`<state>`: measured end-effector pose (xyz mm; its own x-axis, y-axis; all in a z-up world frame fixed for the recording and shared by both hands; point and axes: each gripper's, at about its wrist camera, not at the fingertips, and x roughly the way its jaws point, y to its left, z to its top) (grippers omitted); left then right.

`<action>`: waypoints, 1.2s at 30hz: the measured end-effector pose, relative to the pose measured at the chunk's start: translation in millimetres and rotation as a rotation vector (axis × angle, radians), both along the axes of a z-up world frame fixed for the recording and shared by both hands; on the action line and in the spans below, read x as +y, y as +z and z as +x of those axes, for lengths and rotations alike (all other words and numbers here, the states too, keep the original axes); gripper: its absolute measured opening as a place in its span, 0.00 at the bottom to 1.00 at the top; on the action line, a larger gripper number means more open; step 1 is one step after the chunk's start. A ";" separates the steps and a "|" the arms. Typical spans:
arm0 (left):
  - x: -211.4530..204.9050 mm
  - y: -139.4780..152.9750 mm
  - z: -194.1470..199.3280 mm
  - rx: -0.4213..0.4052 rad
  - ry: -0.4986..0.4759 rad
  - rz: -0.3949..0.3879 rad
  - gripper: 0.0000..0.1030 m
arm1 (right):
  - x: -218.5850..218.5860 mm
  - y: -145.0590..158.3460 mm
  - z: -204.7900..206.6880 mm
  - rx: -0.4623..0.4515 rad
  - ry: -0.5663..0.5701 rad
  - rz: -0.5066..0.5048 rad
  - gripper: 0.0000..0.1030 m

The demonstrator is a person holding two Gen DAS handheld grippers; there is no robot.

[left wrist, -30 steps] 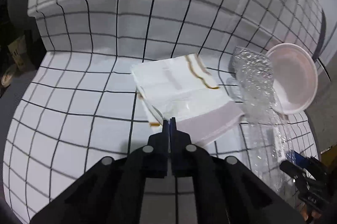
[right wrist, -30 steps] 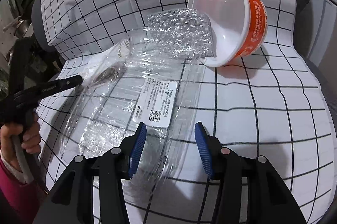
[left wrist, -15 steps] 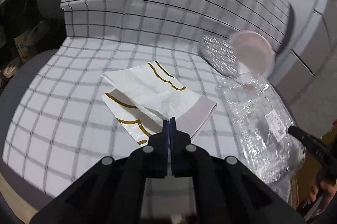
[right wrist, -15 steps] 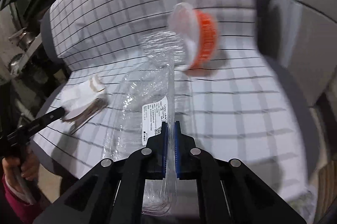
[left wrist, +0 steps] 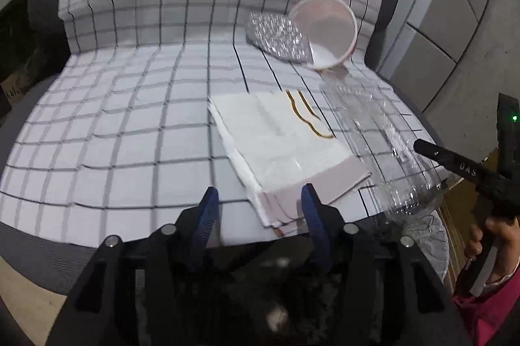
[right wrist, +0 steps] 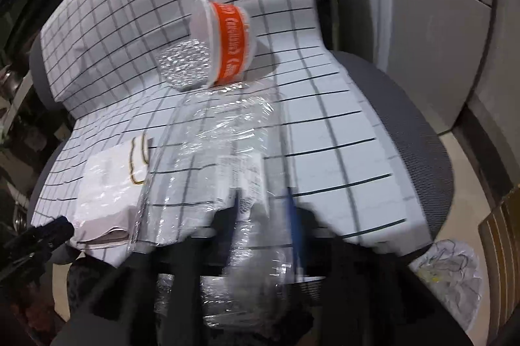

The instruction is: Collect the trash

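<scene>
The left gripper (left wrist: 258,199) hangs over the front edge of the seat, its 2 blue-padded jaws apart and opening. The near corner of the white paper bag (left wrist: 276,147) with gold trim lies between them, though the pads do not press on it. The bag rests flat on the checked cover (left wrist: 130,125), running ahead and slightly right of this gripper.

The right gripper (right wrist: 263,209) is blurred; its jaws are opening, and the crumpled clear plastic packaging (right wrist: 227,151) with a white label lies between and over them. Whether the pads touch the film I cannot tell. The plastic spreads forward from this gripper and hangs off the seat's front edge, just right of the paper bag, overlapping its edge.

Farther ahead of both grippers, at the seat's back, an orange-banded white cup (right wrist: 224,44) lies on its side, touching a piece of bubble wrap (right wrist: 185,66) on its left.

Low to the right of the right gripper, a bin lined with a clear bag (right wrist: 451,274) sits on the floor. A hand (left wrist: 487,235) in a pink sleeve grips the right gripper's handle.
</scene>
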<state>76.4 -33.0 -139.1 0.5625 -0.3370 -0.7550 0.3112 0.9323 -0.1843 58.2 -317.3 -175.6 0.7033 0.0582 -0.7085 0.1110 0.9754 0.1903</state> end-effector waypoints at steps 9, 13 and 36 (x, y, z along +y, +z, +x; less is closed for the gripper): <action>16.0 -3.6 47.3 0.023 0.017 -0.028 0.43 | 14.1 20.9 -13.2 -0.080 0.021 -0.053 0.63; 1.1 -15.1 70.4 0.053 -0.001 -0.014 0.35 | 21.2 21.7 -14.6 -0.085 0.046 -0.074 0.63; -41.6 -5.3 74.6 -0.075 -0.070 0.116 0.03 | 6.6 16.9 -14.9 -0.085 0.037 -0.031 0.63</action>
